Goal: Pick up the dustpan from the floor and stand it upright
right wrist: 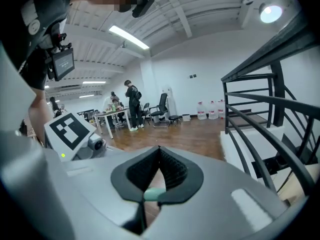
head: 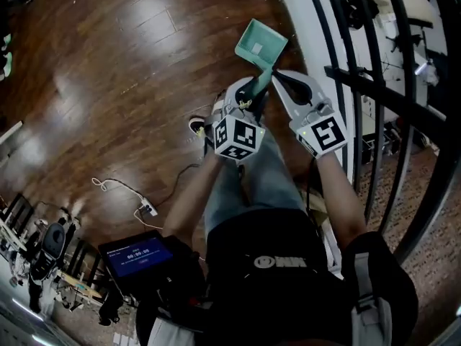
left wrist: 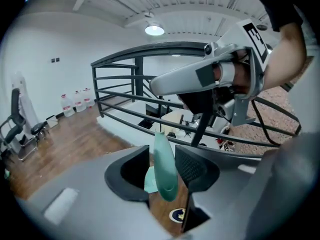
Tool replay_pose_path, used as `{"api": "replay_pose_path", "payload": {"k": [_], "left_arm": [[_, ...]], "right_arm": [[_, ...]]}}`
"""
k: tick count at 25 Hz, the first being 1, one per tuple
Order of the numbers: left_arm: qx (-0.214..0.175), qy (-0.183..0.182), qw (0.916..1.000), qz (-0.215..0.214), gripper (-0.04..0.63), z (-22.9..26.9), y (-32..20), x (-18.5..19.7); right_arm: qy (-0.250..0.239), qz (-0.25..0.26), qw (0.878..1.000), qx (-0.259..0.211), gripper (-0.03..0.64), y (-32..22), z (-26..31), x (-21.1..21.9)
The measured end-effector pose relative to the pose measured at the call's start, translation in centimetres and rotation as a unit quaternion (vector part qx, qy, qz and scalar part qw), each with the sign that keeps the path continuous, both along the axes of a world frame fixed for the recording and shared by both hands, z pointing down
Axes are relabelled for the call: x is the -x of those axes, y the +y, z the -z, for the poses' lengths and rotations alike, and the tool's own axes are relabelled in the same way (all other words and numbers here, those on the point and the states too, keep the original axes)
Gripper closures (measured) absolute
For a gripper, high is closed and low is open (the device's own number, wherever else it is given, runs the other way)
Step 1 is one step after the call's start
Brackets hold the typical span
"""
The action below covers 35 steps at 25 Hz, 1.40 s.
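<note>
- The dustpan [head: 261, 43] is off the wooden floor [head: 108, 63]. It is held up in front of the person, at about 12 o'clock from both marker cubes in the head view.
- Its teal pan end points toward 12 o'clock, and the handle [left wrist: 164, 169] runs back toward 6 o'clock, down between the two grippers.
- The right gripper [right wrist: 159, 156] comes in from about 4 o'clock. Its jaws are pressed almost together and pinch a teal piece of the handle low between the pads, so this gripper looks to be carrying the dustpan.
- The left gripper [left wrist: 163, 159] comes in from about 7 o'clock. Its jaws are spread, and the handle stands between them close to one pad, with a visible gap on the other side. It does not look clamped.
- The pick-up looks done.
- What remains is to bring the dustpan down and stand it upright, perhaps near the black railing [head: 374, 85] at 3 o'clock, then let go.
</note>
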<state>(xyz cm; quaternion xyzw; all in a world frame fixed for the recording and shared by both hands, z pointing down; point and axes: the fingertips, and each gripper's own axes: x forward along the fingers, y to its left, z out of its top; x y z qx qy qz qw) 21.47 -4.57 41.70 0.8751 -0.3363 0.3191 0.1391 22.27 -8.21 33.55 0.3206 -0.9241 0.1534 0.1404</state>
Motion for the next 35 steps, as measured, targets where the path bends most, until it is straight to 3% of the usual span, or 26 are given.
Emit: {"api": "replay_pose_path", "payload": {"k": [3,13,16,18,20,22,25,30,33,35], "left_arm": [[0.005,0.015,0.9998,-0.010,0.436,0.3,0.5,-0.7],[0.016,0.032,0.9985,0.041,0.472,-0.1,-2.2,1.8],[-0.006,0.029,0.9979,0.057,0.510,0.2,-3.1,2.6],[-0.037,0.017,0.9965,0.074,0.578,1.6,-3.0,3.7],[-0.073,-0.002,0.9927,0.096,0.580,4.6,-2.2,5.3],[-0.106,-0.008,0.9864,0.126,0.580,8.8,-1.4,7.4],[-0.150,0.015,0.9718,0.181,0.580,15.0,0.6,11.3],[-0.194,0.071,0.9306,0.302,0.580,22.9,7.6,17.1],[-0.234,0.089,0.9140,0.319,0.580,27.1,13.3,16.8],[-0.238,0.100,0.9107,0.323,0.580,28.5,16.3,16.8]], "right_arm": [[-0.003,-0.007,1.000,0.004,0.614,0.0,-0.8,-0.5],[-0.015,-0.003,1.000,0.008,0.614,-1.5,-1.7,-0.1],[-0.014,0.002,1.000,0.002,0.614,-2.1,-1.9,0.2],[-0.020,0.008,1.000,-0.004,0.614,-2.1,-1.3,0.5],[-0.035,0.017,0.999,-0.013,0.614,-1.7,0.8,1.0],[-0.049,0.027,0.998,-0.025,0.614,-1.5,3.7,1.8],[-0.067,0.056,0.995,-0.046,0.614,-0.6,7.9,4.5],[-0.124,0.111,0.981,-0.099,0.614,4.9,15.6,8.3],[-0.135,0.117,0.975,-0.133,0.614,10.6,19.7,7.5],[-0.138,0.116,0.975,-0.128,0.614,13.9,21.0,7.7]]}}
